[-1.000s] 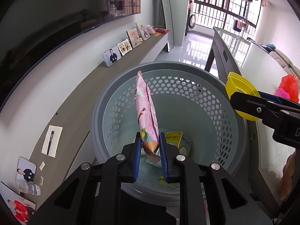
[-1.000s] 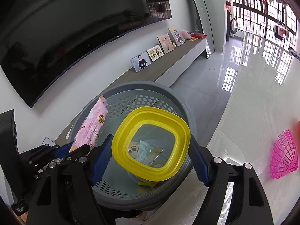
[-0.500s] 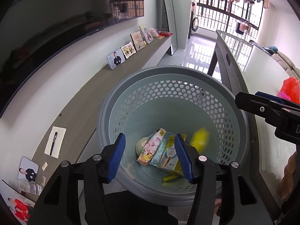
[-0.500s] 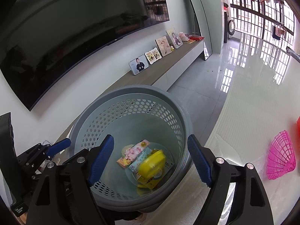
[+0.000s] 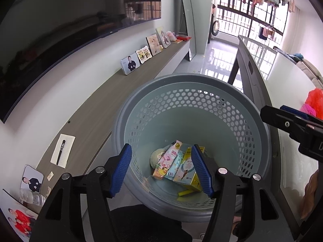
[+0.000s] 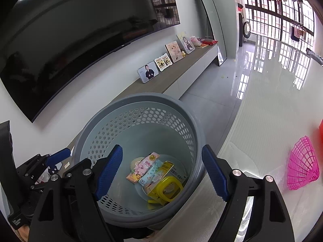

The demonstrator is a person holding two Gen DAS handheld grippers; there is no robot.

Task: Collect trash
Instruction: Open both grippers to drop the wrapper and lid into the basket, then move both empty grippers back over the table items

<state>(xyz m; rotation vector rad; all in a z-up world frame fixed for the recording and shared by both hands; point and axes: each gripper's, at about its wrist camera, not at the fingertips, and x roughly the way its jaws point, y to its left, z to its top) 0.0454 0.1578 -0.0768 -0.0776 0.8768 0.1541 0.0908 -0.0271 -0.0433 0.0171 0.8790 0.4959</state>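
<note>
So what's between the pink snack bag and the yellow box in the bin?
A light blue packet lies between the pink snack bag and the yellow box, touching both; the right wrist view shows it best.

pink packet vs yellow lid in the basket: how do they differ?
The pink packet is a flat printed pouch; the yellow lid is a rigid open ring. The packet lies toward the basket's left; the lid lies right, tilted on a carton. Both rest at the bottom, held by no gripper.
</note>
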